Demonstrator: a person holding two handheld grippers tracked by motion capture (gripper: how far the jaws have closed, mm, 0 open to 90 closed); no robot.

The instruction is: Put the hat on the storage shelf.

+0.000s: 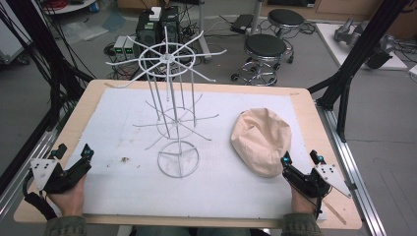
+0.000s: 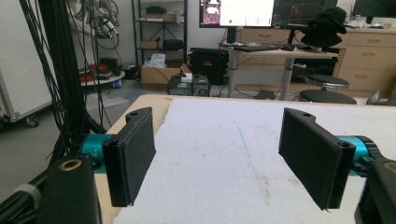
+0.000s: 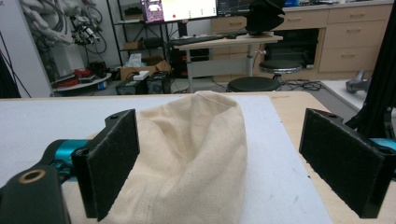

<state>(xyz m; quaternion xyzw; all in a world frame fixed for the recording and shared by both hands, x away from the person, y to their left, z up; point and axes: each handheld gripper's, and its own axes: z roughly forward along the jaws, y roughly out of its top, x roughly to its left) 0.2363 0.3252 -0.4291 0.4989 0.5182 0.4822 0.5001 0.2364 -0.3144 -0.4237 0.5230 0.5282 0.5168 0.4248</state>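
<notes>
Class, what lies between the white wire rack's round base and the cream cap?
Nothing: between the wire rack's base and the cream cap, the high view shows bare white mat.

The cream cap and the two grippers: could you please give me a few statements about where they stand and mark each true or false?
1. The cream cap hangs on the white wire rack. False: it lies on the white mat, to the right of the rack.
2. The right gripper has its jaws open. True: in the right gripper view the pads stand wide apart with the cap's near end between them, not pressed.
3. The left gripper holds the rack's base. False: its open jaws have only bare mat between them.
4. The rack stands upright on its ring base. True.
5. Two cream caps lie on the mat. False: there is one.
</notes>
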